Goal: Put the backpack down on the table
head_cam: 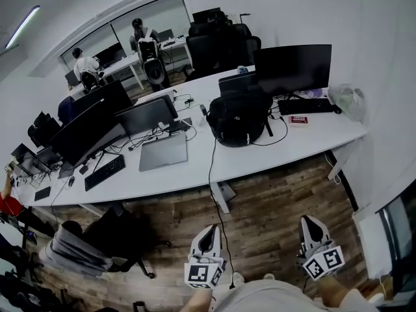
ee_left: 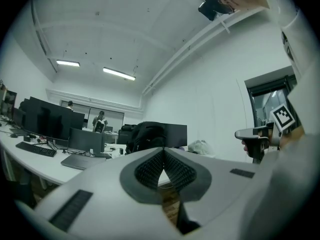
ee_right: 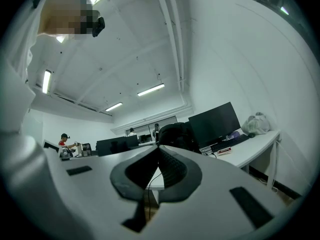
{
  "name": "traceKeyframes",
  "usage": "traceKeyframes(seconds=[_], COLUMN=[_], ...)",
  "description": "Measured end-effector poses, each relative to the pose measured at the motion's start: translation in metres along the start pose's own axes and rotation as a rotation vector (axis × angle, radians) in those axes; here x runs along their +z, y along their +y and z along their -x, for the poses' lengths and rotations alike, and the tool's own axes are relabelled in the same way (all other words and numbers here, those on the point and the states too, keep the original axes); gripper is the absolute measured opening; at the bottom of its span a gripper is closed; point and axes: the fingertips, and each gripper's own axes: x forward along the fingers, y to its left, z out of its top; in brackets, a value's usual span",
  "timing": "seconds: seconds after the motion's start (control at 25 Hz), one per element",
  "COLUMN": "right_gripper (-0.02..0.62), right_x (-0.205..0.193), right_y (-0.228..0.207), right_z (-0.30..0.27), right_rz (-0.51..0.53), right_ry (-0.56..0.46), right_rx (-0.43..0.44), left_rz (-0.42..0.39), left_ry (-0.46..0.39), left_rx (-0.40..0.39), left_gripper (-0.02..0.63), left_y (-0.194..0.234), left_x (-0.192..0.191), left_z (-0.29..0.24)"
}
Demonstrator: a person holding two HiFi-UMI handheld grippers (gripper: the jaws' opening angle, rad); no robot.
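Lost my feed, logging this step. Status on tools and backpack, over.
Left tool shut, empty. Right tool shut, empty. Backpack sits on table, both tools well back. Cable hangs off table edge.

Nothing legible from here. The backpack [head_cam: 237, 119] has a small pale mark, too small to read. The red-and-white packet [head_cam: 299, 119] beside the keyboard [head_cam: 305, 106] has print I can't make out. My left gripper [head_cam: 208, 238] and right gripper [head_cam: 311, 227] cubes show square black-and-white markers, no letters or digits.
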Motion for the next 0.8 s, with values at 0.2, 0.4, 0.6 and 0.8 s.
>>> traceKeyframes(seconds=[0.2,0.4,0.6,0.8], right_gripper=[0.015,0.014,0.014,0.014], right_x=[0.002,0.008,0.011,0.007], right_y=[0.005,0.010,0.013,0.016], right_z=[0.002,0.004,0.003,0.002], right_rz=[0.019,0.022,0.022,0.026], right_ry=[0.007,-0.007,-0.015,-0.013], right_rx=[-0.004,0.000,-0.003,-0.009], left_rz=[-0.027,-0.033,-0.021,-0.018], left_ry=[-0.008,-0.003,0.004,0.009], left_rx=[-0.023,-0.030,-0.035,-0.039], left_gripper=[0.009,0.009,0.009,0.009], left_y=[-0.006,-0.004,0.001,0.004], left_x=[0.007,0.006,0.000,-0.002], left_z=[0.001,0.004,0.007,0.009])
